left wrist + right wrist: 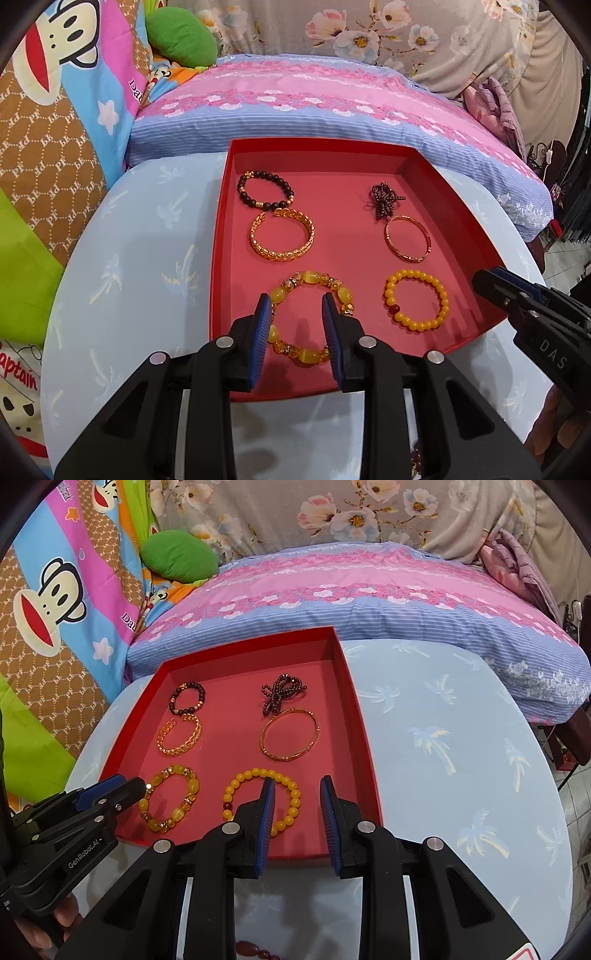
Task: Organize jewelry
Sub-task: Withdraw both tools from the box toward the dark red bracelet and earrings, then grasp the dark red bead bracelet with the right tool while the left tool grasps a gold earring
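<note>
A red tray [321, 147] [365, 738] sits on the round table and holds several bracelets. My left gripper [297, 306] is open and empty above a yellow stone bracelet [306, 280] [168, 801] at the tray's front left. My right gripper [297, 786] is open and empty above the tray's front right, its left finger over a yellow bead bracelet [258, 775] [417, 299]. Behind lie a gold chain bangle [282, 234] [181, 736], a thin gold bangle [408, 238] [290, 734], a dark bead bracelet [264, 192] [186, 698] and a bunched dark bead strand [384, 201] [282, 692].
The table [140, 266] [461, 746] has a pale blue palm-print cloth. A bed with a pink and blue pillow [314, 103] stands right behind it. Reddish beads [255, 949] lie at the table's near edge under my right gripper.
</note>
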`<state>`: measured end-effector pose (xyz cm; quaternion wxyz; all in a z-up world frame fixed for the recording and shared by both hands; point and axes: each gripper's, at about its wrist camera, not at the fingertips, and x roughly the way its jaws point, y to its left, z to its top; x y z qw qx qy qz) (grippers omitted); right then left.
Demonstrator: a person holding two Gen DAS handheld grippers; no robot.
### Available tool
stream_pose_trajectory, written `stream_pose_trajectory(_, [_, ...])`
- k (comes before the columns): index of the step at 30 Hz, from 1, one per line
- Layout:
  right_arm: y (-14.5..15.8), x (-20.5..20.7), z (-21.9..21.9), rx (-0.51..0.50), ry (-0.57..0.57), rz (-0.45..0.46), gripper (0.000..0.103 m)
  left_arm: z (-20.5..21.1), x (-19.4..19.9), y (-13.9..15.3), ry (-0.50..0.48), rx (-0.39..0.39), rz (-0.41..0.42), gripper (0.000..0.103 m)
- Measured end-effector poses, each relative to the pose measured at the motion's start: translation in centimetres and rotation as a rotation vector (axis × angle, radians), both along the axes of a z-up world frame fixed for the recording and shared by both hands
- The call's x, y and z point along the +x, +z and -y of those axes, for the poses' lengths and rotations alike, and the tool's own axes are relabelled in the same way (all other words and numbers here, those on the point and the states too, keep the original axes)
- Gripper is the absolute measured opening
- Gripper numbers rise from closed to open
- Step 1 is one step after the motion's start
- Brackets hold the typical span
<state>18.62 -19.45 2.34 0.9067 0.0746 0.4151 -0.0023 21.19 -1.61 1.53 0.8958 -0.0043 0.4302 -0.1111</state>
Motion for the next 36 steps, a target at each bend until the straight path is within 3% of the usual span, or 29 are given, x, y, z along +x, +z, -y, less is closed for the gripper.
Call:
stream_pose_trajectory(16, [0.7,-5.7,-0.2,-0.01,0.025,-0.01,0.025,-0.5,-5.4,1.9,-0.028,-0.019,0.021,0.027])
stream_pose_trajectory(36, [-1.8,-13.5,2.7,0.0,-0.041,-0.083,0.025,-0.7,-13.0,-0.1,-0.069,-0.038,-0.046,0.027])
